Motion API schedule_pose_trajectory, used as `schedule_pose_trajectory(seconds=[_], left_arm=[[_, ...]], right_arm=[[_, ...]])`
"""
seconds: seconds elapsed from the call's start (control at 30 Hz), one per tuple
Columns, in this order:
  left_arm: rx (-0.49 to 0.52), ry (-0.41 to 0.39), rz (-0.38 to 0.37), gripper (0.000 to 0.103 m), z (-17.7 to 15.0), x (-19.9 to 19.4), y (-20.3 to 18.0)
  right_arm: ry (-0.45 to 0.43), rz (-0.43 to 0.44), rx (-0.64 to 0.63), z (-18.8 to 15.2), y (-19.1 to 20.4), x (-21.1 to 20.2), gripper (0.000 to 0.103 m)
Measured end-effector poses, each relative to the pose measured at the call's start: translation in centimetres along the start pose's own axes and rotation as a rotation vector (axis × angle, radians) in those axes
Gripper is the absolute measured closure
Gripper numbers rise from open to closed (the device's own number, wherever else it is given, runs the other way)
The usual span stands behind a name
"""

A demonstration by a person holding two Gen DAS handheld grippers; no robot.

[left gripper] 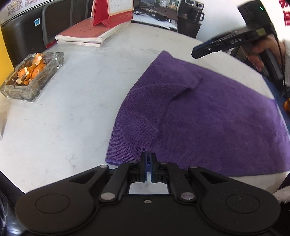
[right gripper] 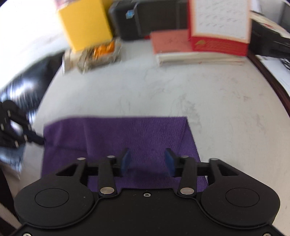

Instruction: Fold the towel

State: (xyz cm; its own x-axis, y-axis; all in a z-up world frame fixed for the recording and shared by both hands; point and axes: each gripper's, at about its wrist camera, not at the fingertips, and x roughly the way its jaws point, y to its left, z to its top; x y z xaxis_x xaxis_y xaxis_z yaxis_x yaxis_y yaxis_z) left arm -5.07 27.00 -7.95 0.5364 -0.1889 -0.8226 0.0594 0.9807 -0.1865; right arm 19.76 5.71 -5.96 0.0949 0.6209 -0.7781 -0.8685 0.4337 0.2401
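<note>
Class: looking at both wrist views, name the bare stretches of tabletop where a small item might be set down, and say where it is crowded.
Bare marble lies between the purple towel and the glass ashtray, and between the towel's far edge and the stacked books. The far rim is crowded: ashtray, books, red desk calendar. The towel's near side is taken by the left gripper.

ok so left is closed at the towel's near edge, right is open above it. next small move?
Probably bring the right gripper down and close it on the towel edge nearest it. The left gripper looks shut on the towel's near edge, where the cloth ridges up, while the right one is open and holds nothing. A fold likely needs both ends held before lifting.
</note>
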Motion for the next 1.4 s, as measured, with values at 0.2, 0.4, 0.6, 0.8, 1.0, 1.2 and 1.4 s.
schedule_pose_trajectory(seconds=[0.2, 0.4, 0.6, 0.8, 1.0, 1.2, 1.4], left_arm=[[-0.016, -0.057, -0.046, 0.100, 0.7, -1.7, -0.2], [0.025, -0.067, -0.060, 0.100, 0.9, -2.2, -0.7], [0.046, -0.065, -0.074, 0.100, 0.7, -2.4, -1.0], [0.092, -0.022, -0.042, 0.099, -0.1, -1.3, -1.4], [0.159, -0.023, 0.039, 0.093, -0.5, -0.7, -2.0], [0.262, -0.065, 0.150, 0.086, -0.4, -0.4, -3.1], [0.308, -0.065, 0.185, 0.085, -0.2, 0.8, -3.9]], right_arm=[[-0.039, 0.297, 0.454, -4.0, 2.6, 0.1, 0.044], [0.060, 0.525, 0.891, -8.6, 3.6, 6.1, 0.044], [0.134, 0.560, 0.937, -8.4, 4.7, 9.8, 0.044], [0.097, 0.514, 0.847, -6.0, 5.0, 10.5, 0.075], [0.055, 0.441, 0.735, -4.3, 5.8, 10.1, 0.095], [0.056, 0.462, 0.767, -4.6, 5.9, 10.2, 0.095], [0.063, 0.477, 0.788, -4.6, 6.1, 10.1, 0.095]])
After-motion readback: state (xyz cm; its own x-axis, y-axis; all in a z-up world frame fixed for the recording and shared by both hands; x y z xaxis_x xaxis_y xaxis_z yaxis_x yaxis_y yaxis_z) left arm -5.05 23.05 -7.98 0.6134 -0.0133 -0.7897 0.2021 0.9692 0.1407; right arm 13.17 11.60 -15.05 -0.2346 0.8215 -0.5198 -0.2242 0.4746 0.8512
